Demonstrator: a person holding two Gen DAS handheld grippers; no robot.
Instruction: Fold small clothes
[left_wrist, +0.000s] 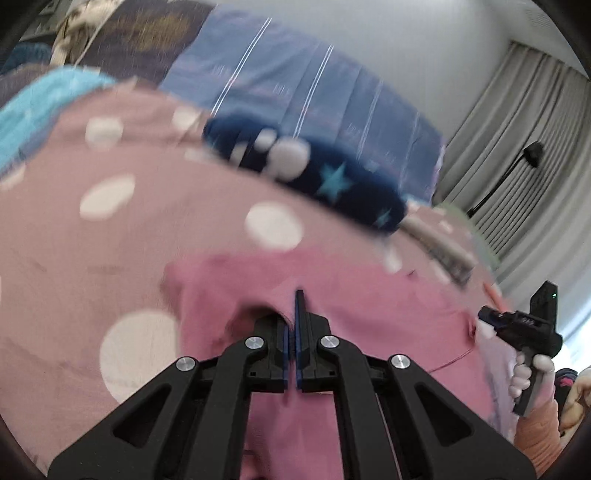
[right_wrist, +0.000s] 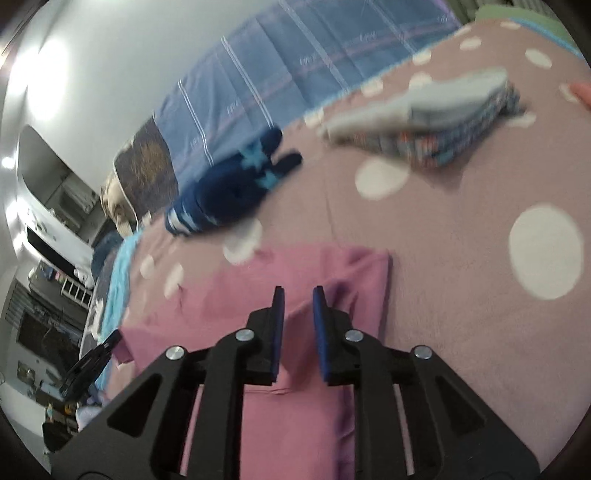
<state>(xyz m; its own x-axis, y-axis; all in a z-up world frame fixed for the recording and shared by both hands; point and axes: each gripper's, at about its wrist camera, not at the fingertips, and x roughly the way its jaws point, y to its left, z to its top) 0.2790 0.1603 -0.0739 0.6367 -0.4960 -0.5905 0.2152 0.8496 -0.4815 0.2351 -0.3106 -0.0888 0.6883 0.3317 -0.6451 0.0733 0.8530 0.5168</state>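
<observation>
A pink garment (left_wrist: 369, 310) lies on the dotted mauve bedspread (left_wrist: 110, 240), blurred by motion. My left gripper (left_wrist: 295, 317) is shut, with a raised fold of the pink cloth pinched at its blue pads; the cloth covers the left fingertip. In the right wrist view the same pink garment (right_wrist: 295, 406) lies folded under my right gripper (right_wrist: 298, 295), whose jaws stand a little apart with nothing pressed between the pads. The right gripper (left_wrist: 487, 317) also shows at the garment's right edge, held by a gloved hand (left_wrist: 532, 373).
A navy garment with light blue stars (left_wrist: 332, 177) (right_wrist: 229, 195) lies further back on the bed. A folded pile of grey and patterned clothes (right_wrist: 443, 122) sits at the far right. Behind are a blue striped sheet (left_wrist: 295, 85), grey curtains (left_wrist: 517, 147) and a black stand (left_wrist: 532, 151).
</observation>
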